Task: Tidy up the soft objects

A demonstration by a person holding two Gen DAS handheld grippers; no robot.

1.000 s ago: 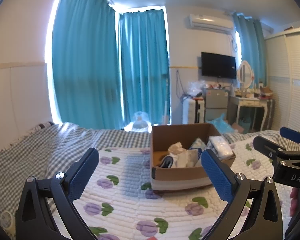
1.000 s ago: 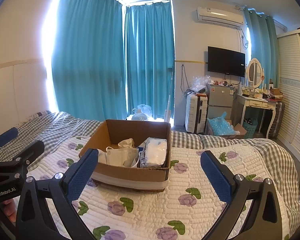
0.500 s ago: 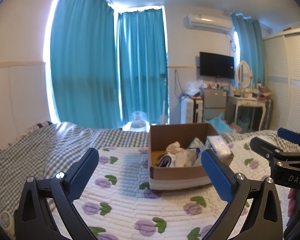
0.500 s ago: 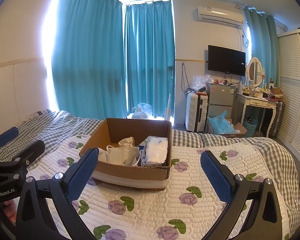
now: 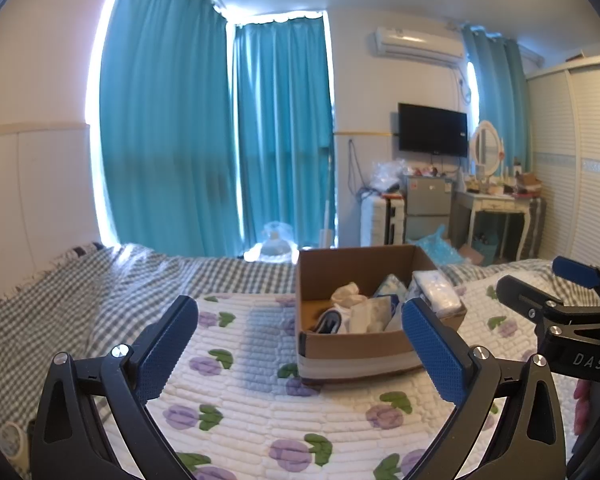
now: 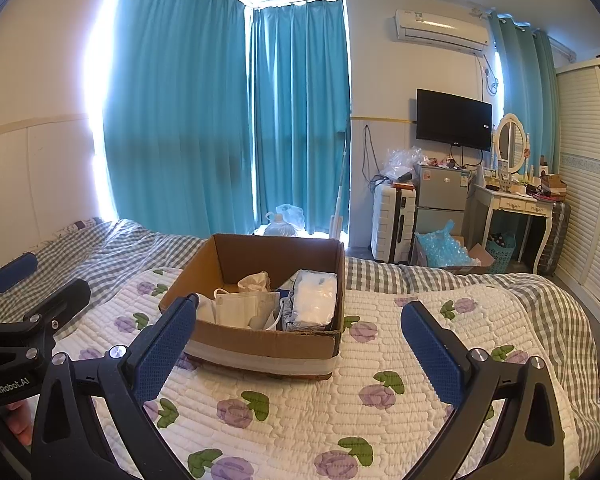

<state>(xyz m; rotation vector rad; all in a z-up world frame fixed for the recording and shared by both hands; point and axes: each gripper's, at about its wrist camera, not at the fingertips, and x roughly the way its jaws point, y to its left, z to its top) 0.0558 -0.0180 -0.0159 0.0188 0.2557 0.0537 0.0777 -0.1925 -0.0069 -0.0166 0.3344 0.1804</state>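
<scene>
A brown cardboard box (image 5: 352, 348) (image 6: 260, 344) stands on a white quilt with purple flowers (image 5: 260, 400) (image 6: 380, 400). Inside lie soft items: a white face mask pack (image 6: 242, 308), a plastic-wrapped white bundle (image 6: 314, 298) (image 5: 436, 294), a crumpled beige cloth (image 6: 256, 280) (image 5: 346, 292). My left gripper (image 5: 300, 344) hovers open in front of the box, nothing between its blue pads. My right gripper (image 6: 300, 348) is likewise open and empty, a little short of the box. Each gripper shows at the edge of the other's view.
A grey checked blanket (image 6: 112, 244) covers the bed's far side. Beyond the bed stand teal curtains (image 6: 220, 120), a white suitcase (image 6: 392, 220), a small fridge (image 6: 440, 200), a dressing table (image 6: 516, 204) and a bag of blue plastic (image 6: 440, 244).
Both views have shifted only slightly; the box sits a touch further left in the left wrist view. Both grippers stay open and empty.
</scene>
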